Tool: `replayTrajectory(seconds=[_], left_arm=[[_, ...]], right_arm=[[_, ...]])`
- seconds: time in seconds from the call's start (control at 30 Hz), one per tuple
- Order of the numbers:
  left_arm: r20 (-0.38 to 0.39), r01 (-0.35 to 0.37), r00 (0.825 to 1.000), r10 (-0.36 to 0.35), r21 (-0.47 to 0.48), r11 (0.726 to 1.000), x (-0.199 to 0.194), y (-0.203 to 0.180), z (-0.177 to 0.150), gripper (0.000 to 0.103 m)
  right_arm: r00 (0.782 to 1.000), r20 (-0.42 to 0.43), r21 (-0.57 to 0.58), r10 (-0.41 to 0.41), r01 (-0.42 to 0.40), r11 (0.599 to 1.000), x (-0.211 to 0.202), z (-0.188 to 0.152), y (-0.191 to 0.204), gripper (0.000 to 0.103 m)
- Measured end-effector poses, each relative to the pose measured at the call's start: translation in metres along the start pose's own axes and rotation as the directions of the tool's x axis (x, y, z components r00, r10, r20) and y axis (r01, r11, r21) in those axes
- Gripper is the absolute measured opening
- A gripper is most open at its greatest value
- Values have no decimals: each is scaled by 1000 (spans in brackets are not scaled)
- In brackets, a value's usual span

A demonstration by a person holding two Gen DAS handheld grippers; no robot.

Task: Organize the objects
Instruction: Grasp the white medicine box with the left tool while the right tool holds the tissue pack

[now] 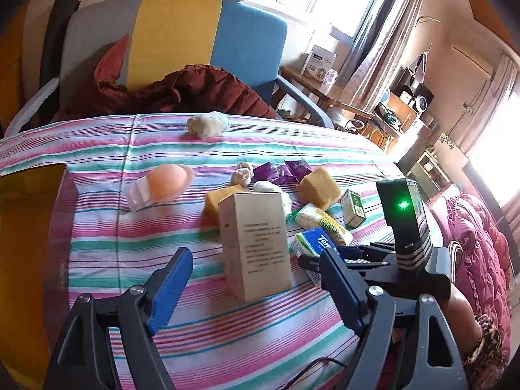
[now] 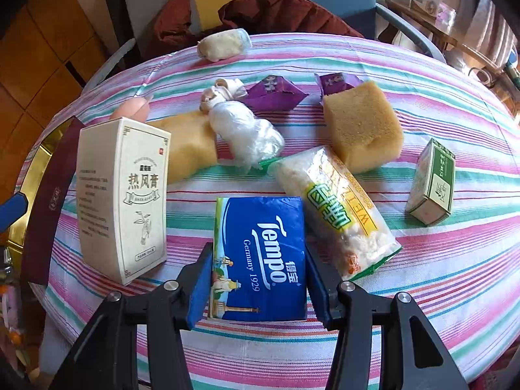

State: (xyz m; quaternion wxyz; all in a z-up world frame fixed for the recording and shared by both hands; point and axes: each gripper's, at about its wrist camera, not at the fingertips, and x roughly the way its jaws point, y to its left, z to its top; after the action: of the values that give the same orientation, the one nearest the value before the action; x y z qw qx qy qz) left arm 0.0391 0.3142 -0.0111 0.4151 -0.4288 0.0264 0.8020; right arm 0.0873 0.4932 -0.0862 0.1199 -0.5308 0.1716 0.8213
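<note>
Right gripper (image 2: 258,287) has its jaws closed in on the blue tissue pack (image 2: 260,256), pads against both long sides; the pack lies flat near the front edge of the striped worktop (image 2: 455,286), long axis running away from the gripper toward the far edge. Left gripper (image 1: 256,287) hangs with jaws wide apart, holding nothing, the upright cream box (image 1: 255,243) just beyond them. Step in hand: grasping the pack. Next, probably a clean lift clear of the wet-wipe packet (image 2: 334,211) touching its right side.

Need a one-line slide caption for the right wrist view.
Right gripper clamps a blue Tempo tissue pack on the striped tablecloth, beside an upright cream carton.
</note>
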Motion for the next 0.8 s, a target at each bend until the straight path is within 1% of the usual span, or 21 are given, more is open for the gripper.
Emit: replayTrajectory(seconds=[0.13,0.27,0.33,0.4,0.47,0.5,0.53,0.57,0.6,0.67,0.8], left_arm=[[-27,-11,1000,12,23,1000,29,-9,6,82],[-67,-52,996,58,94,994,54,-18,2,82],[-66,-67,995,75,121,990,59,-19,1,82],[-71,-100,991,111,142,985,65,-19,-1,82],[-77,-119,988,131,143,983,69,-15,-4,82],[-78,-124,988,135,136,983,71,-11,-5,79],[-80,-121,988,132,120,985,71,-7,-7,75],[-82,-102,991,110,98,990,70,-1,-9,72],[-83,-83,993,89,81,993,69,3,-10,66],[-74,-59,995,64,67,996,66,8,-13,65],[-51,-36,998,39,62,997,57,13,-20,59]], right_arm=[[1000,-3,43,-4,4,999,-1,-1,-13,53],[1000,-10,60,-5,6,998,-1,-2,-17,53],[1000,-10,59,-7,7,998,-1,-4,-17,53],[1000,-10,56,-10,10,998,-1,-5,-16,53],[1000,-9,58,-4,4,998,-5,-8,-20,53],[1000,-7,60,3,-2,998,-5,-8,-20,53],[1000,-7,62,13,-12,998,-5,-8,-20,53],[1000,-6,63,26,-25,998,-5,-8,-20,53],[999,-6,63,39,-38,997,-6,-8,-19,53],[998,-6,56,59,-58,997,-6,-8,-16,53],[997,-4,33,79,-79,996,-6,-9,-9,53]])
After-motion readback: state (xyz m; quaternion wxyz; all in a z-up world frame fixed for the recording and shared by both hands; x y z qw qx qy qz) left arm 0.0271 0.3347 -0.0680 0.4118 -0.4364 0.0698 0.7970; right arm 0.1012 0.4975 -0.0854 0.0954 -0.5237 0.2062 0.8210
